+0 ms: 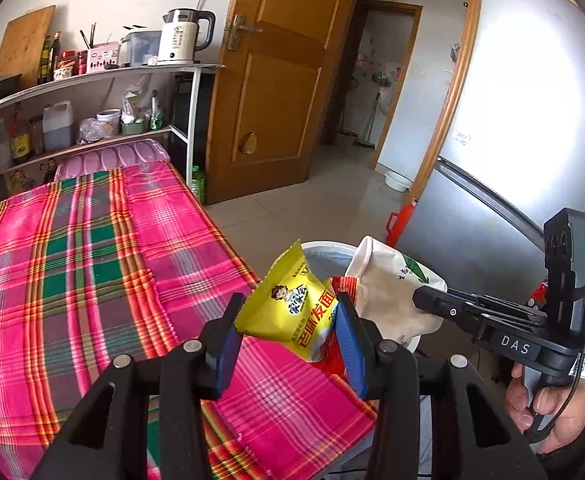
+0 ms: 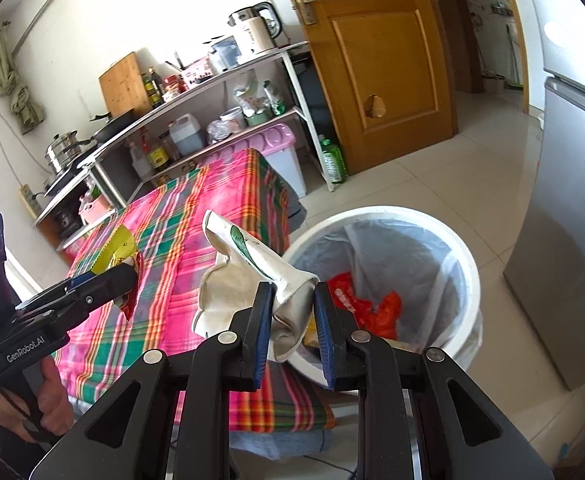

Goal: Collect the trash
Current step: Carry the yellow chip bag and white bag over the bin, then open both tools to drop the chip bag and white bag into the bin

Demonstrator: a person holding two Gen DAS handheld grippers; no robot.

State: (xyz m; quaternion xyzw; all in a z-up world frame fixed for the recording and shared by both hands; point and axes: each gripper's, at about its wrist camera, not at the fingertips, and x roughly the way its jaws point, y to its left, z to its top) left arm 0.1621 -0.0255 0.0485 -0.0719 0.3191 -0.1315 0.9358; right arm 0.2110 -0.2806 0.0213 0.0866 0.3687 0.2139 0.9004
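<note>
My left gripper (image 1: 288,320) is shut on a yellow and red noodle wrapper (image 1: 292,312), held above the table's near right corner. It also shows in the right wrist view (image 2: 118,252). My right gripper (image 2: 292,312) is shut on a crumpled white paper cup (image 2: 248,276) with a green logo, held at the table edge beside the bin; the cup also shows in the left wrist view (image 1: 392,292). The white trash bin (image 2: 448,240) with a clear liner stands on the floor by the table and holds red wrappers (image 2: 368,304).
The table wears a pink and green plaid cloth (image 1: 92,260). A shelf (image 1: 104,76) with a kettle, bottles and jars stands behind it. A wooden door (image 1: 276,80) is open. A grey fridge (image 2: 564,220) stands right of the bin. A green bottle (image 2: 334,160) is on the floor.
</note>
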